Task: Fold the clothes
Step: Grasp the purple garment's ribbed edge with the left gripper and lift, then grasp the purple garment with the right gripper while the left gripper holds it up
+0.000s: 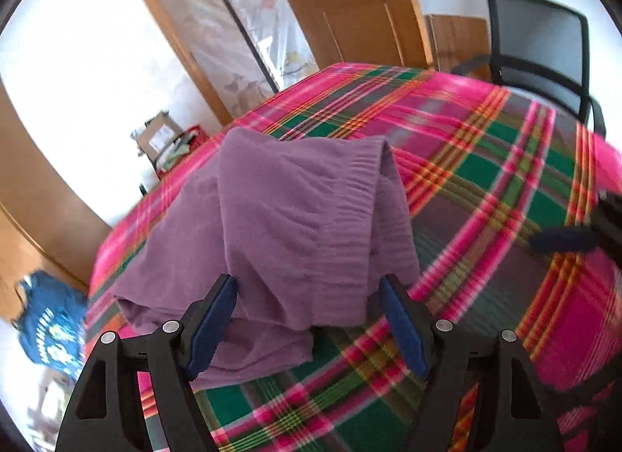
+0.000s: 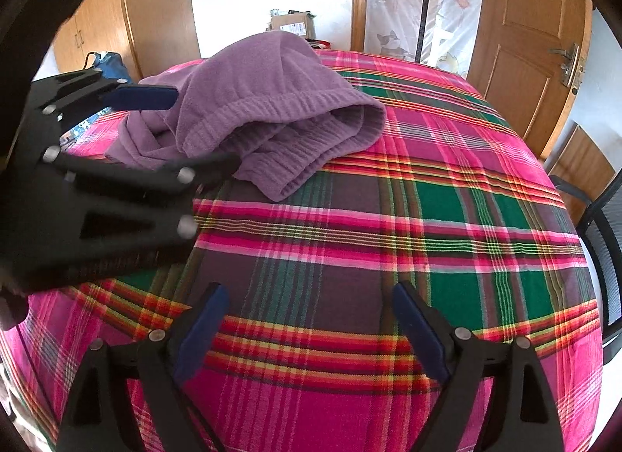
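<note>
One purple garment (image 1: 295, 218), bunched in loose folds near the far left edge of the plaid-covered worktop (image 2: 388, 238). Left gripper (image 1: 309, 316) spread apart around the near hem, nothing pinched yet. Right gripper (image 2: 307, 327) apart too, over bare cloth. Best pinched at one hem layer, then drawn flat. No containers worth telling on the worktop.
</note>
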The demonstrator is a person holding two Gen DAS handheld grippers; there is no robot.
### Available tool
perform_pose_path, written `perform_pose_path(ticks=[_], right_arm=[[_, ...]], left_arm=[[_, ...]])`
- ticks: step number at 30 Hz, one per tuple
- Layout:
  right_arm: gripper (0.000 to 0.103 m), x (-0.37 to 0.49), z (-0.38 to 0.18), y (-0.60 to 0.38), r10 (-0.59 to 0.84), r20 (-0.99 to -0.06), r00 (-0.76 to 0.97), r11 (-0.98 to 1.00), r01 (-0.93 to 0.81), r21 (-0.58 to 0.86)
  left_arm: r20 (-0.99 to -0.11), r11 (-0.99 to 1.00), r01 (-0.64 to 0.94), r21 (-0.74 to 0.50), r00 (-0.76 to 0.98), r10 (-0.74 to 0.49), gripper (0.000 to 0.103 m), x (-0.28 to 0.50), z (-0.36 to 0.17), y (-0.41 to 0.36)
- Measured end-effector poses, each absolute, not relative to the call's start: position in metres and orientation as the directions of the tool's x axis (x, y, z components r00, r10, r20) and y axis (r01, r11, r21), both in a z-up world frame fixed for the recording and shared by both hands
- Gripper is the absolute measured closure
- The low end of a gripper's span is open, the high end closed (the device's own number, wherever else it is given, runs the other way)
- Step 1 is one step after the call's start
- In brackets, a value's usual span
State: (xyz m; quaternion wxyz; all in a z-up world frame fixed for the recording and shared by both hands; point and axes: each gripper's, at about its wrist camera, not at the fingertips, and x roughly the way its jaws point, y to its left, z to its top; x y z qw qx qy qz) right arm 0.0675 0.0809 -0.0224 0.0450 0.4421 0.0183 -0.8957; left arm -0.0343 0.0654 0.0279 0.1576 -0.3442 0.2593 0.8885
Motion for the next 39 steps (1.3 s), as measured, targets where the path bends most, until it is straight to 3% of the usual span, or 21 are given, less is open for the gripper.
perform_pose_path(ticks=[3, 5, 7, 9, 10, 13, 14, 21, 24, 35, 36, 38, 39], right_arm=[[0.013, 0.068, -0.022, 0.080, -0.066, -0.794, -0.604, -0.995, 0.100, 0.007], [0.013, 0.068, -0.022, 0.079, -0.066, -0.794, -0.604, -0.995, 0.100, 0.007], [0.013, 0.068, -0.022, 0.079, -0.068, -0.794, -0.604, -0.995, 0.103, 0.007], [0.013, 0.069, -0.021, 0.080, -0.073, -0.792, -0.606, -0.995, 0.103, 0.013], [0.018, 0.069, -0.020, 0.081, -0.073, -0.790, -0.609, -0.995, 0.101, 0.014], [0.047, 0.068, -0.016, 0.088, -0.104, -0.779, -0.618, -0.993, 0.107, 0.048], [0.049, 0.067, -0.015, 0.090, -0.124, -0.780, -0.613, -0.991, 0.114, 0.068], [0.049, 0.047, -0.001, 0.101, -0.316, -0.721, -0.617, -0.948, 0.166, 0.273], [0.043, 0.029, 0.002, 0.111, -0.381, -0.688, -0.618, -0.915, 0.146, 0.376], [0.043, -0.019, -0.001, 0.112, -0.433, -0.683, -0.588, -0.885, 0.134, 0.446], [0.045, -0.021, -0.001, 0.110, -0.433, -0.685, -0.586, -0.886, 0.138, 0.443], [0.067, -0.024, 0.001, 0.105, -0.430, -0.685, -0.588, -0.889, 0.145, 0.434], [0.071, -0.025, 0.004, 0.103, -0.420, -0.685, -0.595, -0.895, 0.148, 0.421]], left_arm=[[-0.721, -0.831, -0.457, 0.317, -0.686, 0.102, 0.055, -0.042, 0.026, 0.059], [-0.735, -0.856, -0.443, 0.268, -0.668, 0.116, 0.085, -0.049, 0.029, 0.052], [-0.740, -0.882, -0.422, 0.212, -0.658, 0.136, 0.089, -0.054, 0.035, 0.042], [-0.734, -0.907, -0.392, 0.156, -0.660, 0.159, 0.090, -0.058, 0.043, 0.030], [-0.726, -0.914, -0.377, 0.152, -0.670, 0.156, 0.090, -0.060, 0.046, 0.025], [-0.704, -0.929, -0.345, 0.136, -0.694, 0.154, 0.090, -0.062, 0.057, 0.013], [-0.696, -0.933, -0.338, 0.127, -0.700, 0.159, 0.090, -0.062, 0.062, 0.010], [-0.650, -0.956, -0.284, 0.072, -0.741, 0.171, 0.090, -0.077, 0.094, -0.014], [-0.641, -0.966, -0.256, 0.046, -0.749, 0.168, 0.090, -0.081, 0.104, -0.026], [-0.612, -0.985, -0.173, -0.014, -0.777, 0.145, 0.090, -0.084, 0.118, -0.067], [-0.611, -0.986, -0.168, -0.016, -0.779, 0.142, 0.090, -0.083, 0.119, -0.071], [-0.607, -0.988, -0.153, -0.019, -0.784, 0.133, 0.090, -0.081, 0.119, -0.079], [-0.607, -0.989, -0.147, -0.024, -0.784, 0.131, 0.090, -0.080, 0.119, -0.082]])
